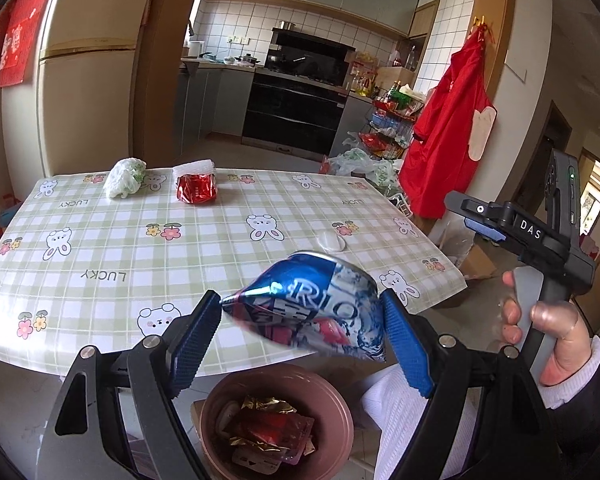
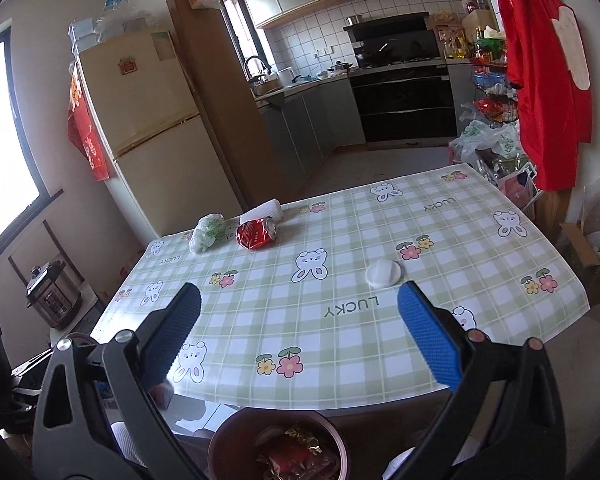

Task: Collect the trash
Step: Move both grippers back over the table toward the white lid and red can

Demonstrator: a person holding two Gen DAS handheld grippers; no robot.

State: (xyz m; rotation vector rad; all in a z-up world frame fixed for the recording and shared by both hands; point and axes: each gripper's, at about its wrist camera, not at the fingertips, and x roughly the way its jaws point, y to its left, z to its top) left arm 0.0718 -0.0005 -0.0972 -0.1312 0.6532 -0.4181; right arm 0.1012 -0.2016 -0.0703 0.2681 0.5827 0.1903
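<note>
My left gripper [image 1: 300, 300] is shut on a crushed blue and white can [image 1: 312, 304] and holds it in the air above a pink bin [image 1: 216, 400] with foil wrappers inside. Over the table's near edge my right gripper [image 2: 300, 292] stands open, with nothing between its blue pads [image 2: 428, 336]. The same bin [image 2: 220, 440] shows just below it. At the table's far left lie a crushed red can [image 2: 256, 234] [image 1: 196, 188] and a crumpled white and green bag [image 2: 206, 232] [image 1: 124, 178]. A small white round lid [image 2: 383, 274] [image 1: 331, 240] lies mid-table.
The table [image 2: 340, 340] wears a green checked cloth with bunnies. A folded white cloth [image 2: 262, 210] lies behind the red can. A fridge [image 2: 148, 132] stands at far left. A red apron [image 2: 540, 80] hangs at right, with bags and a box on the floor below it.
</note>
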